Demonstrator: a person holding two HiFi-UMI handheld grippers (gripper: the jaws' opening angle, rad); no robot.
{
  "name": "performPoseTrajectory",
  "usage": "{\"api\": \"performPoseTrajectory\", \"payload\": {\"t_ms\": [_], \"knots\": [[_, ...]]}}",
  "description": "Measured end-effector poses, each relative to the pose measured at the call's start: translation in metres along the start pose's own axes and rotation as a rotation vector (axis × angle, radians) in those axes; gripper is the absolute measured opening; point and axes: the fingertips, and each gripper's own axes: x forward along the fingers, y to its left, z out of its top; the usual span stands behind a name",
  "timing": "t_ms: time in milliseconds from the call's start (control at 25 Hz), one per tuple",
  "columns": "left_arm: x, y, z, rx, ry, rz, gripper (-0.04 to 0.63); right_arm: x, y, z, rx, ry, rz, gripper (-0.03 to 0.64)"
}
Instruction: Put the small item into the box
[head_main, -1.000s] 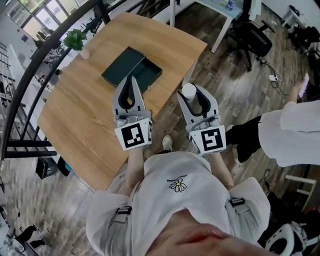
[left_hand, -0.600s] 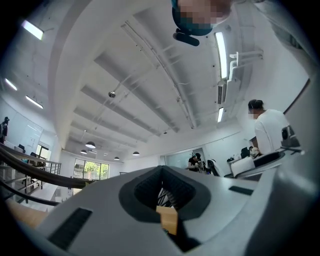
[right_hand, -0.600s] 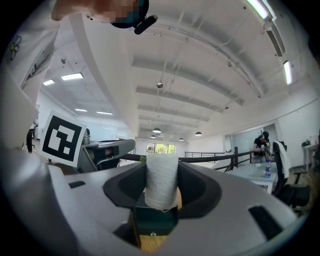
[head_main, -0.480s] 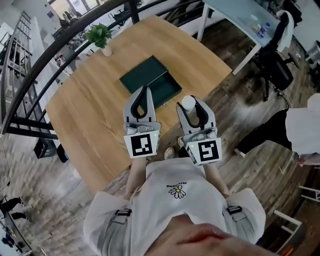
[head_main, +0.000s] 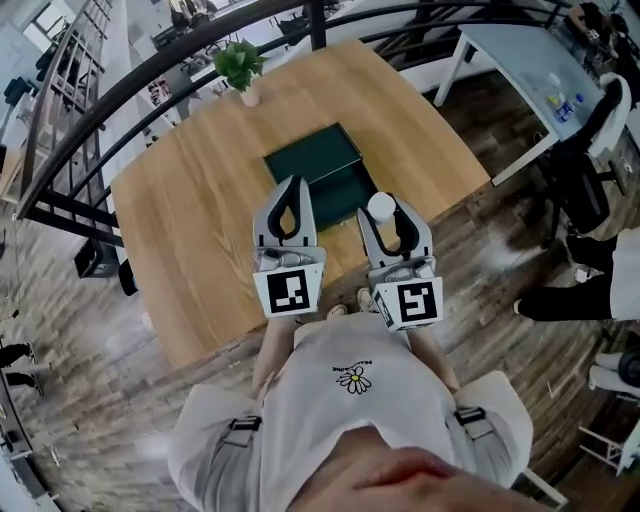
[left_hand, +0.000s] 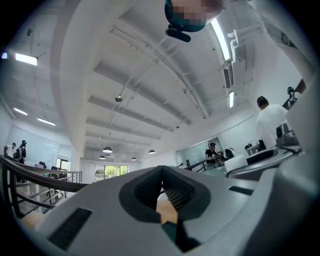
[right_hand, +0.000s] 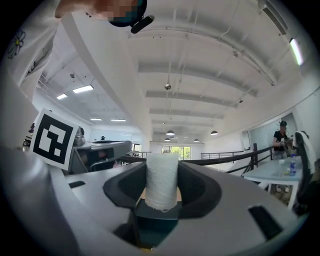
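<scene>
A dark green box (head_main: 322, 160) lies open on the wooden table (head_main: 190, 230), its tray part (head_main: 345, 197) nearest me. My right gripper (head_main: 384, 205) is shut on a small white roll (head_main: 380, 207), held upright between its jaws just short of the table's near edge. In the right gripper view the white roll (right_hand: 161, 181) stands between the pads, with the box (right_hand: 152, 222) dark below it. My left gripper (head_main: 292, 184) is beside it over the table edge, its tips meeting with nothing between them; the left gripper view shows them closed (left_hand: 161, 172).
A potted plant (head_main: 238, 66) stands at the table's far edge, next to a black railing (head_main: 110, 95). A grey desk (head_main: 520, 50) with bottles and an office chair (head_main: 590, 165) are at the right. A person's legs (head_main: 590, 292) are at the right edge.
Both grippers have come closer to the table and the box, which now lies just beyond their tips. The white roll stays in the right gripper.
</scene>
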Motion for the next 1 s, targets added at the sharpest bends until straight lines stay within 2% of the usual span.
{"api": "performPoseTrajectory", "payload": {"t_ms": [280,440,520,760,880,1000], "knots": [[0.004,0.002,-0.001,0.009,0.011,0.047,0.017,0.004,-0.013,0.000,0.001,0.000,0.016,0.186],[0.005,0.000,-0.002,0.042,0.029,0.076,0.017,0.014,-0.017,0.007,-0.033,-0.011,0.089,0.186],[0.004,0.006,-0.003,0.055,0.038,0.101,0.017,0.026,-0.016,0.011,-0.074,-0.006,0.144,0.186],[-0.007,0.041,-0.008,0.086,0.063,0.219,0.017,0.074,0.005,-0.005,-0.240,0.120,0.380,0.186],[-0.020,0.060,-0.017,0.074,0.078,0.284,0.017,0.091,0.016,-0.030,-0.361,0.160,0.488,0.186],[-0.039,0.070,-0.027,0.072,0.121,0.351,0.017,0.100,0.024,-0.069,-0.469,0.261,0.624,0.186]]}}
